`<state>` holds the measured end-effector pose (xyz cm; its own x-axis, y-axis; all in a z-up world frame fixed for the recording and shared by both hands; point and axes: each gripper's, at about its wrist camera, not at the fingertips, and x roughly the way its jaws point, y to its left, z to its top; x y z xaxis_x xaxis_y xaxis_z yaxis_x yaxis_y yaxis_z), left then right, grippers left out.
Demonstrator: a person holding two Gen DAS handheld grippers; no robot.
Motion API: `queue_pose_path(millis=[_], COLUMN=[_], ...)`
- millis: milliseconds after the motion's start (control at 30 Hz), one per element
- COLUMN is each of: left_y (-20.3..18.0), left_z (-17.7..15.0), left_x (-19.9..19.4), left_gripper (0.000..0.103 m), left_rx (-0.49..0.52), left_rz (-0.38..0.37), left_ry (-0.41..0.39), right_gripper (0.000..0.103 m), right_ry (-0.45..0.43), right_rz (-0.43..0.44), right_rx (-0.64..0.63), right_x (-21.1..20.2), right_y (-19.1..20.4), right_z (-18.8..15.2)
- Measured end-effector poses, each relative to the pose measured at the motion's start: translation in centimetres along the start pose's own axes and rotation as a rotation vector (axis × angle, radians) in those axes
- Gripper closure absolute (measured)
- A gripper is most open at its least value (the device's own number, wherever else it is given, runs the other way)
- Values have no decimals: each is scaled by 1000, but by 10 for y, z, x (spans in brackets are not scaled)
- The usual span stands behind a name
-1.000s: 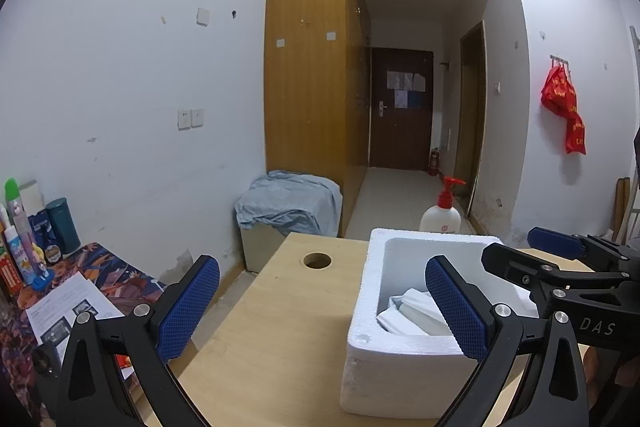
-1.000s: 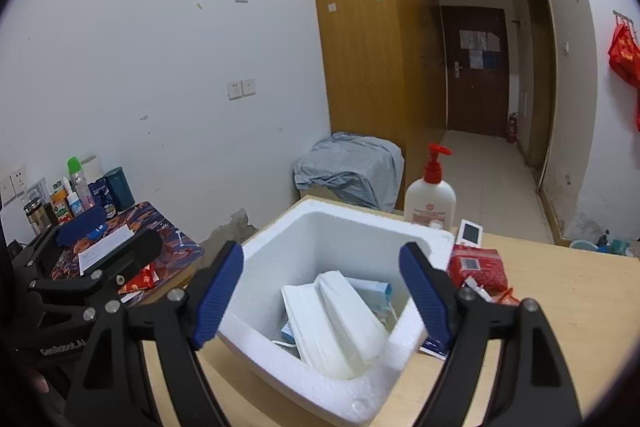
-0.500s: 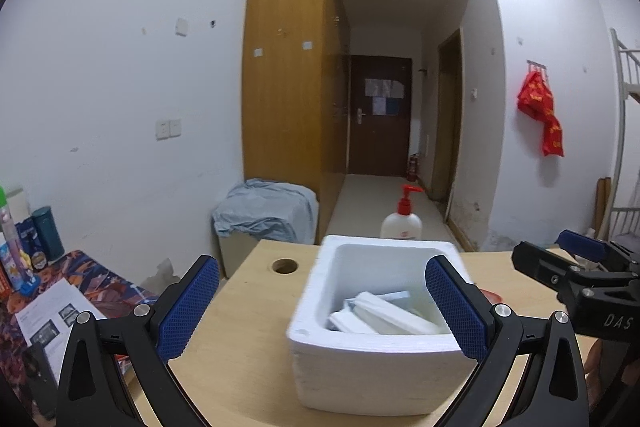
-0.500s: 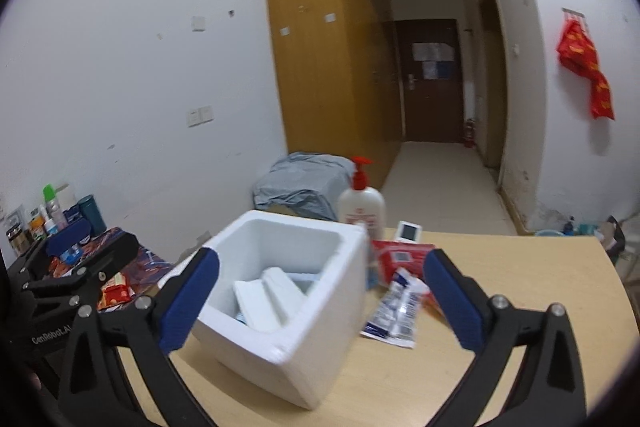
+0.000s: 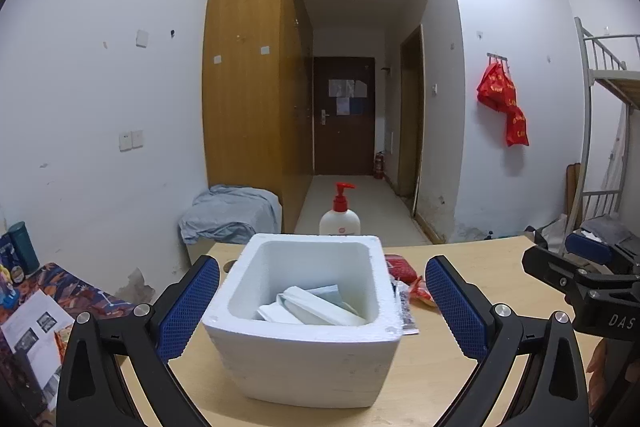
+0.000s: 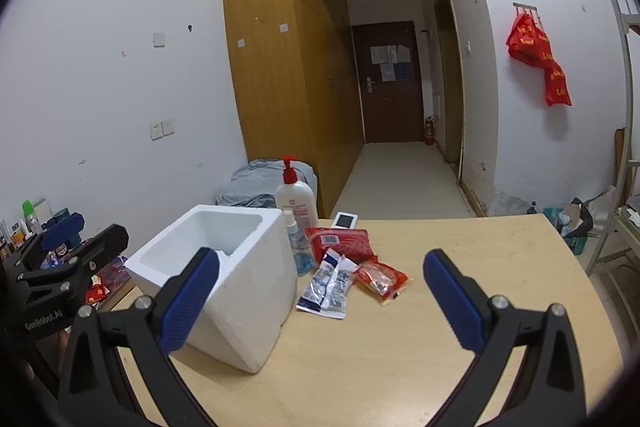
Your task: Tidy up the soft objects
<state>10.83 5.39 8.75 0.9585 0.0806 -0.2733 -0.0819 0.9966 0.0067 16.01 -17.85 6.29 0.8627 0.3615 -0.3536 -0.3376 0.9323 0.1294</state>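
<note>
A white foam box (image 5: 308,355) stands on the wooden table (image 5: 472,263); several white and pale blue soft packs (image 5: 316,307) lie inside it. The box also shows in the right wrist view (image 6: 240,291). Right of it lie a red pack (image 6: 340,241), a blue-white pouch (image 6: 328,285) and a red-clear snack pouch (image 6: 382,277). My left gripper (image 5: 322,307) is open, its fingers straddling the box from the near side. My right gripper (image 6: 320,301) is open and empty, pulled back, in front of the pouches.
A pump bottle (image 6: 294,199), a small spray bottle (image 6: 294,239) and a small white device (image 6: 346,219) stand behind the box. A side table with bottles and papers (image 5: 28,291) is at left. A cloth-covered box (image 5: 230,215) sits on the floor beyond the table.
Both grippers have drawn back and swung right. The box moved from the right to the centre of the left view, and to the left of the right view, uncovering the pouches.
</note>
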Motion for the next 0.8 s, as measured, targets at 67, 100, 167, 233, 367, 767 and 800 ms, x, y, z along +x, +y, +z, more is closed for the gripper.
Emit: queue_pose_path(millis=[67, 100, 167, 233, 367, 767, 800], left_y=[-3, -4, -6, -8, -9, -15, -16], left_z=[0, 0, -2, -3, -6, -19, -21], left_x=[-2, -2, -3, -4, -8, -37, -40], left_gripper=[0, 0, 0, 0, 0, 0, 0], left_rx=[-3, -6, -11, -10, -13, -3, -1], left_rz=[-7, -15, -33, -31, -43, -68, -67], left_ry=[2, 8, 19, 18, 14, -21, -23], right_gripper=[0, 0, 0, 0, 0, 0, 0], right_ry=[1, 0, -8, -16, -29, -64, -66], right_rz=[-5, -5, -10, -16, -22, -35, -38], right_rx=[0, -2, -6, -9, -17, -20, -20], right_x=[-3, -4, -9, -14, -25, -56, -59], right_y=[-1, -1, 0, 0, 0, 4, 4], right_z=[-2, -2, -4, -6, -11, -32, -34])
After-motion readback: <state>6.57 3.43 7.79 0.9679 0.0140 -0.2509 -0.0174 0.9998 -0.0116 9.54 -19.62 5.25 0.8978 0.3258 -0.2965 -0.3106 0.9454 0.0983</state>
